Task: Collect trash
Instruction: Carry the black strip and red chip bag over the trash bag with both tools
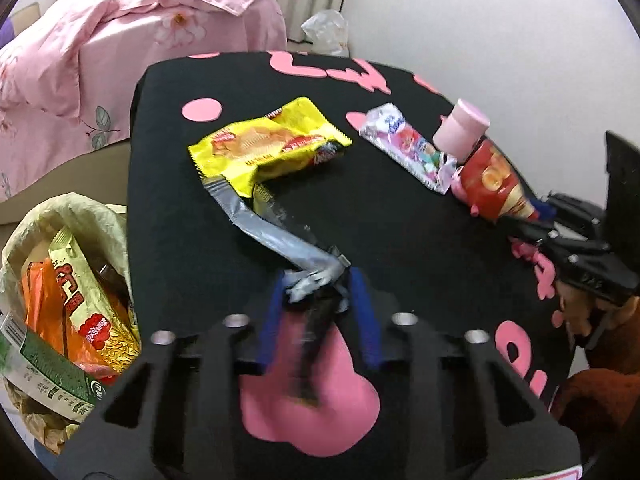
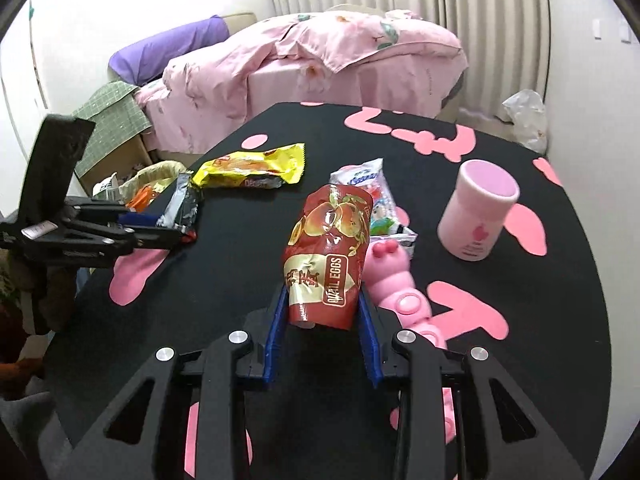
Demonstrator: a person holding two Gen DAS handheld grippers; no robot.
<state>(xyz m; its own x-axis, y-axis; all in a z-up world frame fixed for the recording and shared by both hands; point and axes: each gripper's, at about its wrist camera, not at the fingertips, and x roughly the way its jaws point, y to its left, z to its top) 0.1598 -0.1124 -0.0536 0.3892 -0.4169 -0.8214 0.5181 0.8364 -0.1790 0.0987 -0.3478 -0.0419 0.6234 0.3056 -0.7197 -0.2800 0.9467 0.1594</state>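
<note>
My left gripper is shut on the crumpled end of a long silver wrapper, which trails across the black table toward a yellow chip bag. My right gripper is shut on a red quail-egg pouch, held upright above the table. The right wrist view also catches the left gripper at the left with the silver wrapper standing up from its tips. A white and pink candy wrapper lies beside the pouch. An open trash bag with several wrappers sits below the table's left edge.
A pink cup stands on the table at the right. A pink toy lies just right of the pouch. Behind the table is a bed with a pink cover. A white plastic bag lies by the wall.
</note>
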